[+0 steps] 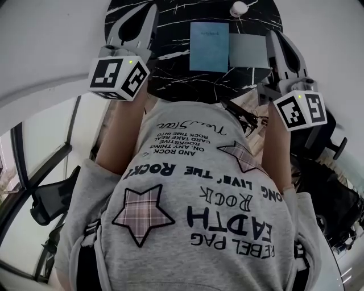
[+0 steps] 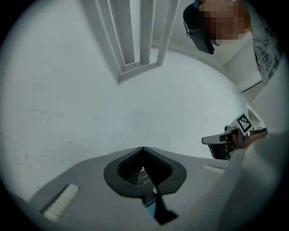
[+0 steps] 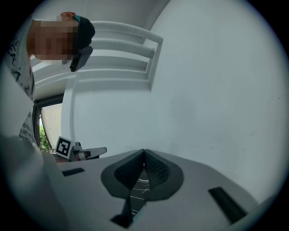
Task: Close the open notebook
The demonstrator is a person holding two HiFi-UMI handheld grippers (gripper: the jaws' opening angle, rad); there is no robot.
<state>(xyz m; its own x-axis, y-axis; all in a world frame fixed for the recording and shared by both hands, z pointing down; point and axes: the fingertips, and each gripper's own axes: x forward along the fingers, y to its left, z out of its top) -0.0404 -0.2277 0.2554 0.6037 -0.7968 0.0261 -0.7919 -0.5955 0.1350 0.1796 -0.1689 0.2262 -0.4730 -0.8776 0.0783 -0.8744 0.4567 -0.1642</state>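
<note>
In the head view a blue notebook cover (image 1: 209, 46) lies flat on the round black marble table (image 1: 170, 62), with a grey rectangle (image 1: 247, 51) adjoining its right side. My left gripper (image 1: 138, 12) is held up over the table's left part, shut and empty. My right gripper (image 1: 280, 45) hovers over the right edge beside the grey rectangle, also shut and empty. The left gripper view shows its jaws (image 2: 142, 148) meeting against a white wall. The right gripper view shows the same for its jaws (image 3: 144, 150). Neither gripper touches the notebook.
A small white object (image 1: 239, 8) sits at the table's far edge. The person's grey printed shirt (image 1: 193, 199) fills the lower head view. A dark chair (image 1: 54, 199) stands at lower left and dark gear (image 1: 324, 187) at right. White walls surround the table.
</note>
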